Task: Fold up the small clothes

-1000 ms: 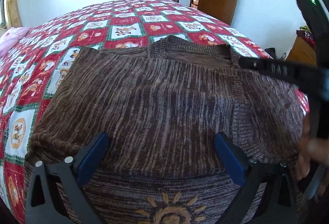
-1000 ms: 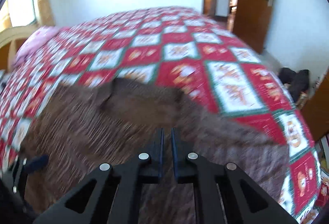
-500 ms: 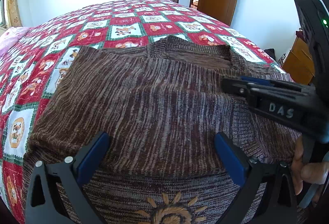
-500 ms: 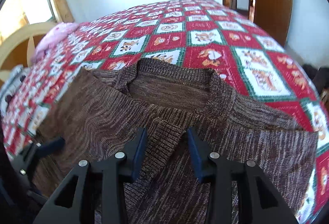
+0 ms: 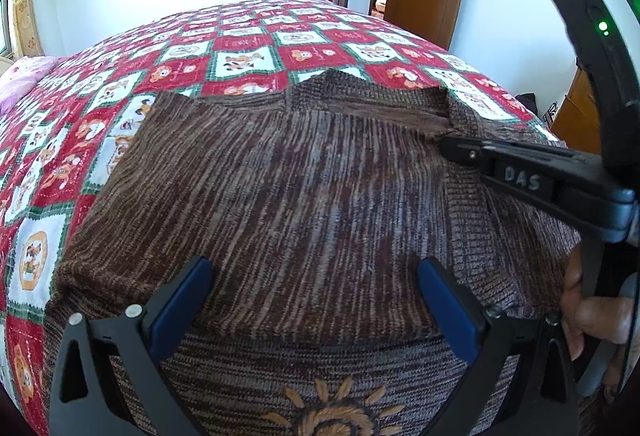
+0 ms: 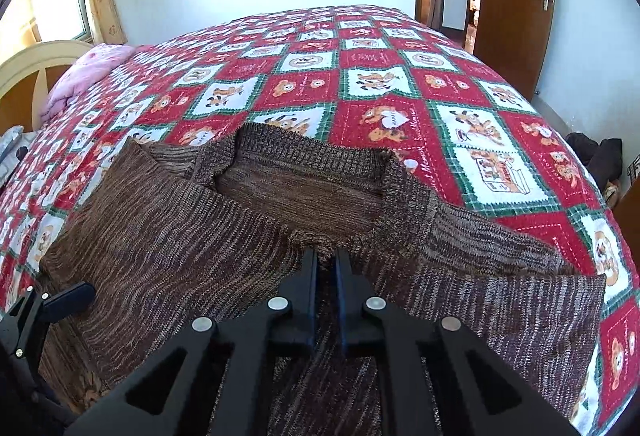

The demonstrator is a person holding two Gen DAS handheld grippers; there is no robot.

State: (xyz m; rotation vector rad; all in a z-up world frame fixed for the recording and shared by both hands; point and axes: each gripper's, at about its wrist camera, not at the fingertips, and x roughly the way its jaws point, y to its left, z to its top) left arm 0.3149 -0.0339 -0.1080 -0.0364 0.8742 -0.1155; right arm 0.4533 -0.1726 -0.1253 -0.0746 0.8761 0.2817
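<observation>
A brown striped knit sweater (image 5: 280,196) lies flat on the bed, collar at the far side, both sleeves folded in over the body. A sun motif (image 5: 332,412) shows at its near edge. My left gripper (image 5: 312,300) is open, hovering over the near part of the sweater with nothing between its blue pads. My right gripper (image 6: 326,264) is shut just below the collar (image 6: 304,172), its tips pressed on the knit; whether fabric is pinched between them is unclear. It also shows in the left wrist view (image 5: 452,148), reaching in from the right.
The bed has a red, white and green patchwork quilt (image 6: 380,84). A pink pillow (image 6: 88,72) and cream headboard (image 6: 36,64) are at the left. A wooden door (image 6: 516,0) and dark items on the floor (image 6: 596,156) are at the right.
My right gripper closed from open to shut and settled below the collar. My left gripper stayed open and still over the sweater.
</observation>
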